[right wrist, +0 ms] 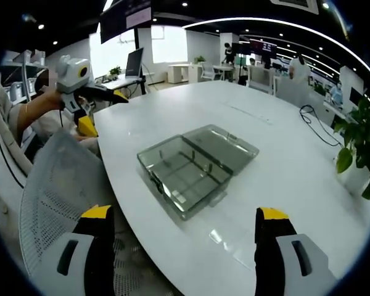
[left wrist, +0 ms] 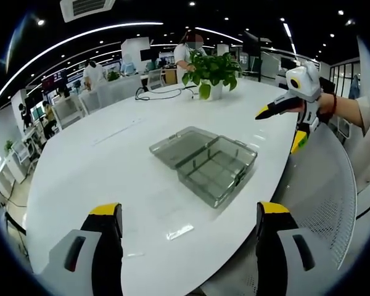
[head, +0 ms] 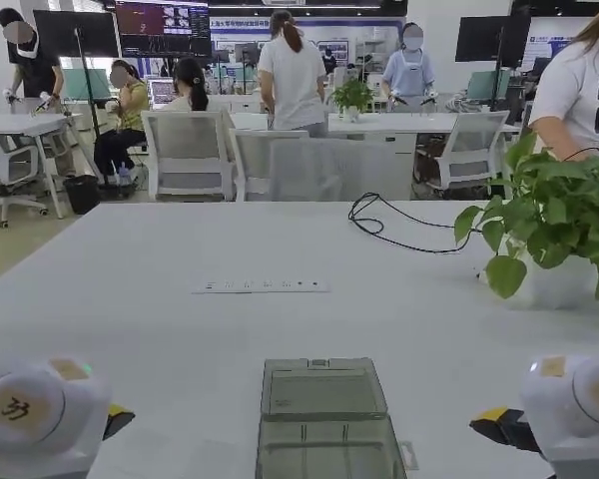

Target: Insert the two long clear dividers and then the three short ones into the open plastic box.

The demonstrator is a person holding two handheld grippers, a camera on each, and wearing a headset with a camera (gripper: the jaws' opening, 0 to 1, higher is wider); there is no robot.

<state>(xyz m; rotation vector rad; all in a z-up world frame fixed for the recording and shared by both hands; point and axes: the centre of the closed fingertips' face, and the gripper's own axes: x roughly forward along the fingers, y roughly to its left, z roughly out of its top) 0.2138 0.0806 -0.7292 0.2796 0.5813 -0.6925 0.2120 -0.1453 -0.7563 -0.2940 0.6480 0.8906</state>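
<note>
Hovering left of the smoky clear plastic box (head: 324,419), the white-bodied left tongs with yellow-and-black tips (left wrist: 188,213) had their jaws spread wide and gripped nothing. The box lay open on the broad white table (head: 280,329), near its front edge and between the two tongs, with its hinged lid folded flat on the far side. Beyond the box a flat white power strip (head: 260,285) sat on the table, well apart from it. Right of the box, the matching white right tongs (right wrist: 185,216) were also wide open and empty. Farther right and behind the box, a looped black cable (head: 389,225) lay near a leafy green plant in a white pot (head: 554,215).
</note>
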